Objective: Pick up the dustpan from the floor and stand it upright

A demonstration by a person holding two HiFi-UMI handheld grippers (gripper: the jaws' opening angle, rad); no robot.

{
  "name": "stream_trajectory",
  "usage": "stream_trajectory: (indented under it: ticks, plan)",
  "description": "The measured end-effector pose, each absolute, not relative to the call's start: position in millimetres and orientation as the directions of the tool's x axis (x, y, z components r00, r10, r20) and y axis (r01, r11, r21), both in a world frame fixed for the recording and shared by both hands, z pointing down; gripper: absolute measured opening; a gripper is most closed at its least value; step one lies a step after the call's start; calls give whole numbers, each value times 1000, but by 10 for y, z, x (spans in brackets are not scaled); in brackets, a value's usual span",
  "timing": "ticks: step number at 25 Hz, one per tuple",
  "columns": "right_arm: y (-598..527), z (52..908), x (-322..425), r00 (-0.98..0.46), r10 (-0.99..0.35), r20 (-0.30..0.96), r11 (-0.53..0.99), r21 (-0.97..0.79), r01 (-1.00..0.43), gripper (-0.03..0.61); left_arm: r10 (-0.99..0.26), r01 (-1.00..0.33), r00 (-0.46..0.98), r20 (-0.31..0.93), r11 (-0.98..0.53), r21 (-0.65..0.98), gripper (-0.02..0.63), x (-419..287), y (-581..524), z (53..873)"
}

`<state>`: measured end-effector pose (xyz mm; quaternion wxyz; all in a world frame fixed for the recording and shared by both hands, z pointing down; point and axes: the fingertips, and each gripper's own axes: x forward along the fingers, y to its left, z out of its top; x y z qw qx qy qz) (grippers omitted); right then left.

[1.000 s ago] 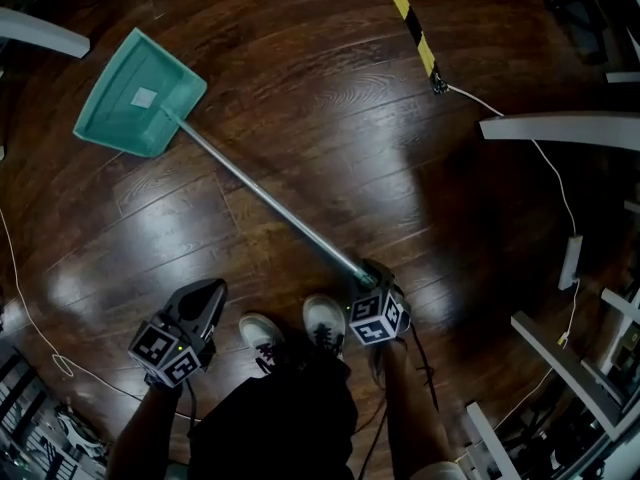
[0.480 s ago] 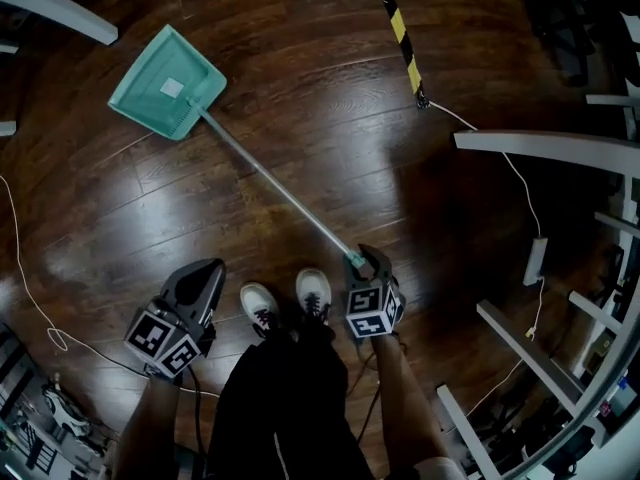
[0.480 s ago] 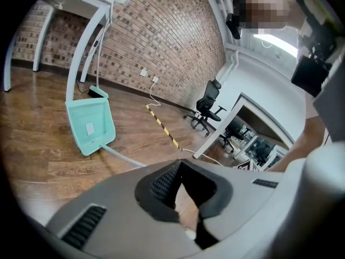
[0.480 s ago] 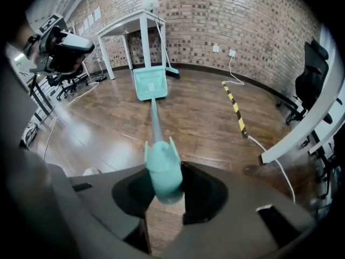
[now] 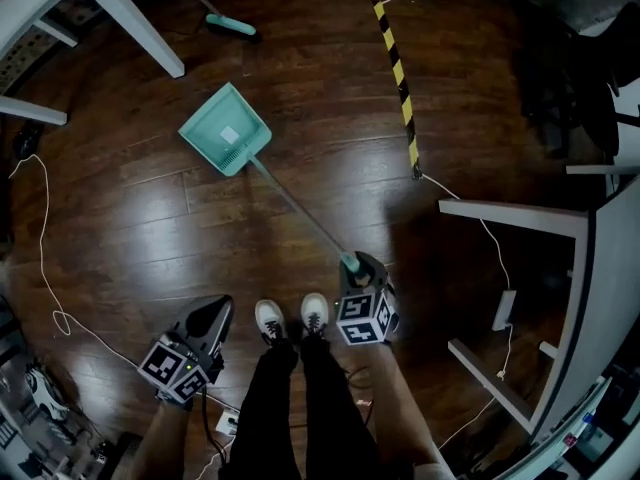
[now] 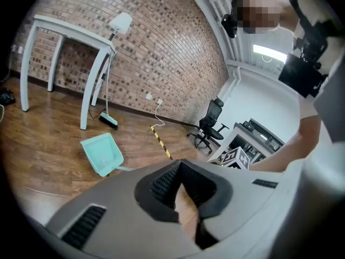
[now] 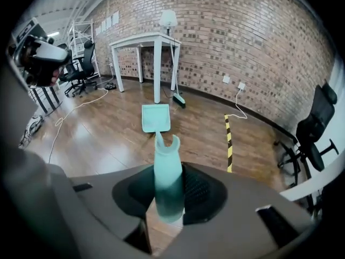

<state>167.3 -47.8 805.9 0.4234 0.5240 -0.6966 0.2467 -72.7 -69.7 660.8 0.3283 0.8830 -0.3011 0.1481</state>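
Slanting floorward from right hand-held gripper [image 5: 362, 266]: dustpan [image 5: 225, 130]

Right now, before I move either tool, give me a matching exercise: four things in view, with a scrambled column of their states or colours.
Things:
1. right tool
2. left tool
3. dustpan
4. floor tape

States:
A. yellow and black stripes
B. shut on the dustpan, at its handle end
C. shut, holding nothing
D. teal, pan lying on the wood floor

Pairs: 1-B, 2-C, 3-D, 4-A
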Motion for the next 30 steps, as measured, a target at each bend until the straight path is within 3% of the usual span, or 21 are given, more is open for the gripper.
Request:
stream_trajectory:
  ticks: [10, 16, 30]
  plan:
    - [-1154, 7212, 1246, -72, -482, 873, 395, 144, -907, 104, -543, -709, 705, 456, -545, 447, 8, -1400, -754, 5703]
    - [-1618, 6798, 843, -67, -498, 865, 412, 168, -896, 104, -594, -757, 653, 470, -495, 426, 8, -1780, -723, 5572]
    - [-2196, 6117, 305, -262, -615, 744, 417, 25, -908, 138, -632, -790, 611, 476, -458, 407, 8, -2069, -572, 5293]
